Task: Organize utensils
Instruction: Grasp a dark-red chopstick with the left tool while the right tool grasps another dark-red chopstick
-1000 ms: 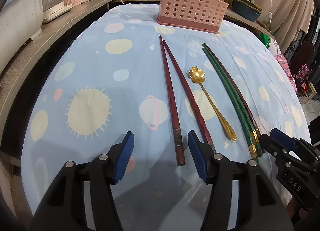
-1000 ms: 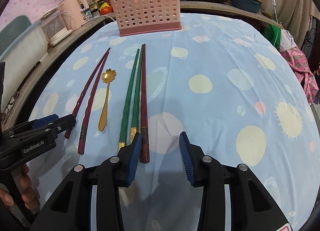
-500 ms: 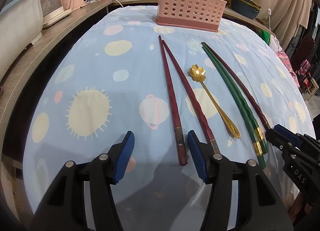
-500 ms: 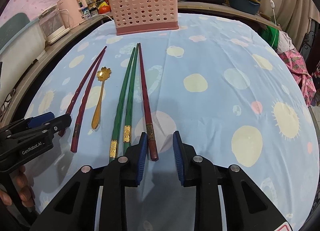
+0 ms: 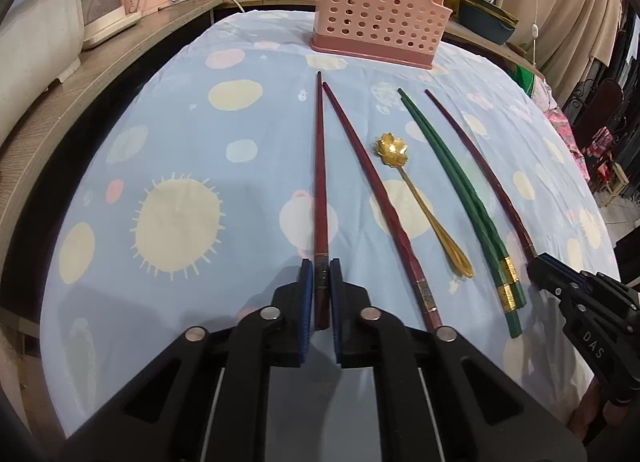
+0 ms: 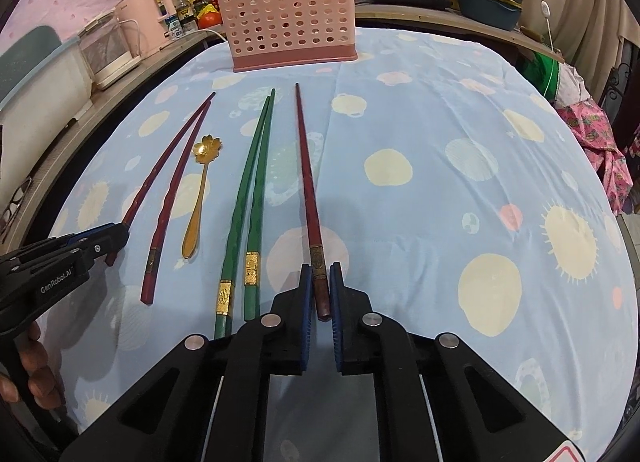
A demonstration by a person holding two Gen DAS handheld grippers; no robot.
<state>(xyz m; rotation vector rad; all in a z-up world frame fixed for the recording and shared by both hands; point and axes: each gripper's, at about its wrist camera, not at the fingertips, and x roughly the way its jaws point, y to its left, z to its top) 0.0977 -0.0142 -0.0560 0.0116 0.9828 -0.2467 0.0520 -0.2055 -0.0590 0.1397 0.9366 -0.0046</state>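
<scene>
Chopsticks and a spoon lie in a row on the table (image 5: 168,110), which is covered by a pale blue cloth with suns and planets, all with their thin tips toward the pink perforated utensil holder (image 5: 378,14) standing near the far edge.

Left gripper (image 5: 321,276) is closing its jaws on the butt end of the leftmost red chopstick (image 5: 319,166). The blue pads flank the stick's banded handle on both sides and touch it, with the stick running straight out from between them toward the far edge. In the right wrist view the same gripper (image 6: 116,238) shows at the near left edge of the table, held by a hand (image 6: 28,366), covering that stick's end.

Right gripper (image 6: 320,278) has its pads pressed together on the butt end of the dark red chopstick (image 6: 306,166), the rightmost piece of the row; the stick's blunt tip sits just inside the pads and its gold-banded section lies just beyond them.

Between the two gripped sticks, untouched, lie the second red chopstick (image 5: 376,198), the gold flower-bowled spoon (image 5: 420,202) and the pair of green chopsticks (image 5: 460,198) lying side by side and touching.
</scene>
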